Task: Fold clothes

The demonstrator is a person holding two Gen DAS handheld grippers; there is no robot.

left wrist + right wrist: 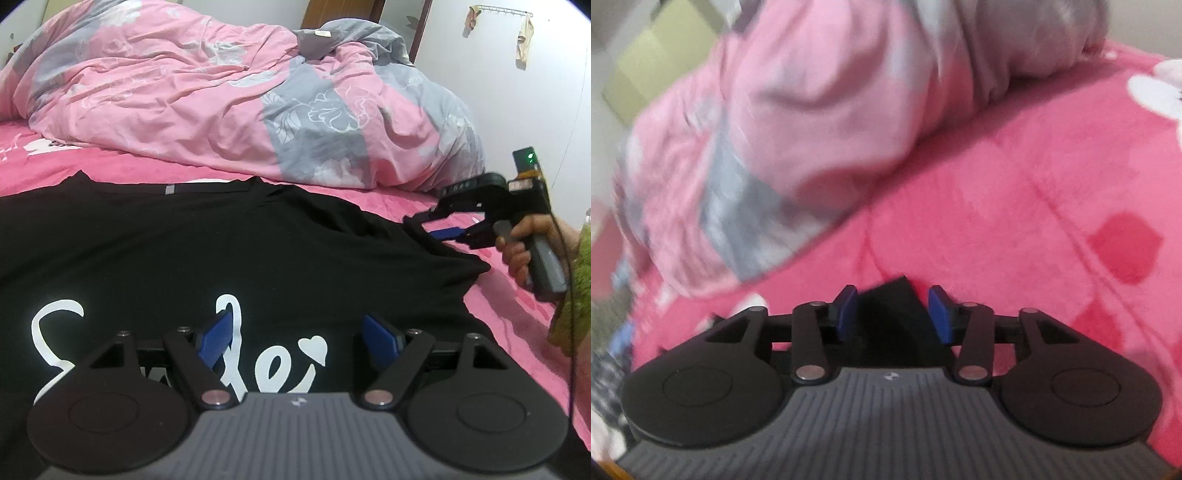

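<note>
Risk at this stage lies mainly with the right gripper (892,308): its fingers stand partly apart with a corner of the black T-shirt (221,251) between them, and neither blue pad (938,314) is seen pressing the cloth, so the sleeve end may slip out or already lie loose. The right wrist view is smeared by motion. A pull made with so slack a hold would likely drop the sleeve short of its fold line or drag a crease across the shoulder.

The left gripper (299,336) hangs over the printed chest with its fingers spread wide and nothing between them; lowered carelessly, it could bunch the flat fabric or shift the whole garment on the smooth pink bedsheet (517,295).

The T-shirt lies spread, print upward, on the near part of the bed, its collar toward the heaped pink-and-grey quilt (221,99). Its white lettering (62,332) sits directly beneath the left fingers. Its right sleeve reaches toward the bed's right edge, where the right gripper meets its tip, held by a hand (517,247). The quilt lies just behind the collar, close enough that a folded sleeve could catch on it.
</note>
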